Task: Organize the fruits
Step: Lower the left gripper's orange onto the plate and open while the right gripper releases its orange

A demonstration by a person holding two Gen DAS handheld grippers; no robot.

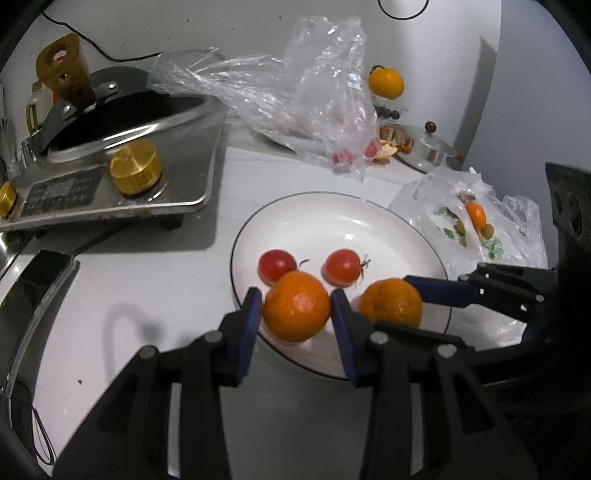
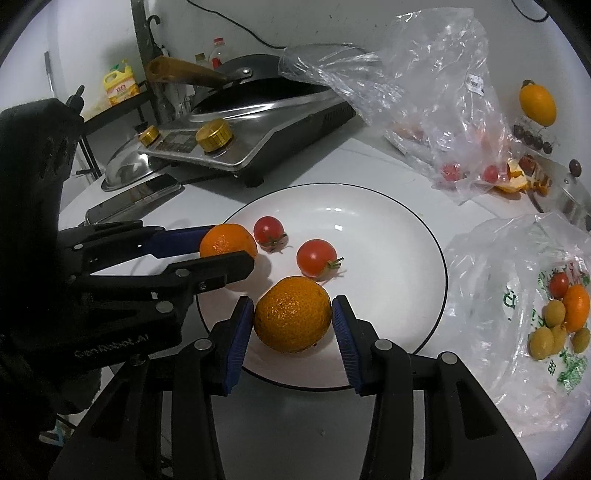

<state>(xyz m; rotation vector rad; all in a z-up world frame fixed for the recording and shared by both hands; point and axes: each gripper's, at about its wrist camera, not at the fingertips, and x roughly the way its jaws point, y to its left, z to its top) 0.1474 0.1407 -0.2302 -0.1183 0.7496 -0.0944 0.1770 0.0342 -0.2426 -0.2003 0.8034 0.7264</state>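
We are looking across a pale grey countertop (image 2: 388,162) that is running back to a plain off-white wall (image 2: 92,33). A thin black cable (image 2: 236,27) is trailing along that wall, and a dark metal pole with a curled hook (image 2: 142,55) is standing in the left corner. A black wire rack (image 2: 122,105) is sitting beside it. Cool, dim light is falling from above, casting soft shadows on the counter, and the wall at the right is glowing brighter.
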